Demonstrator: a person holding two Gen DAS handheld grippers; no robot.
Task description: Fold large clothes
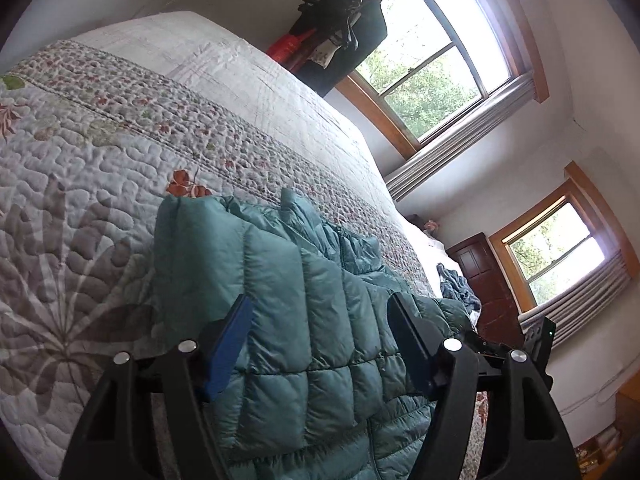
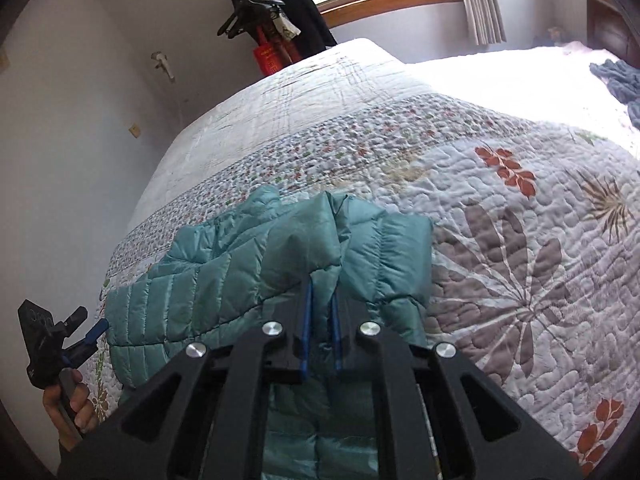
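A teal quilted puffer jacket (image 1: 280,300) lies on the floral quilt (image 1: 100,168) of a bed, partly folded over itself. My left gripper (image 1: 319,300) is open, its blue-padded fingers (image 1: 232,340) spread wide on either side of the jacket's near part, holding nothing. In the right wrist view my right gripper (image 2: 321,292) is shut on a raised fold of the jacket (image 2: 224,280), and the fabric pinches up between the blue pads (image 2: 307,320). The left gripper (image 2: 96,330) shows at the far left by the jacket's edge, held in a hand (image 2: 68,404).
A crumpled dark blue garment (image 2: 616,80) lies at the far end of the bed. A rack with dark clothes, hangers and a red bag (image 2: 276,28) stands beyond the bed by the window (image 1: 432,60). The quilt (image 2: 520,260) spreads wide to the right of the jacket.
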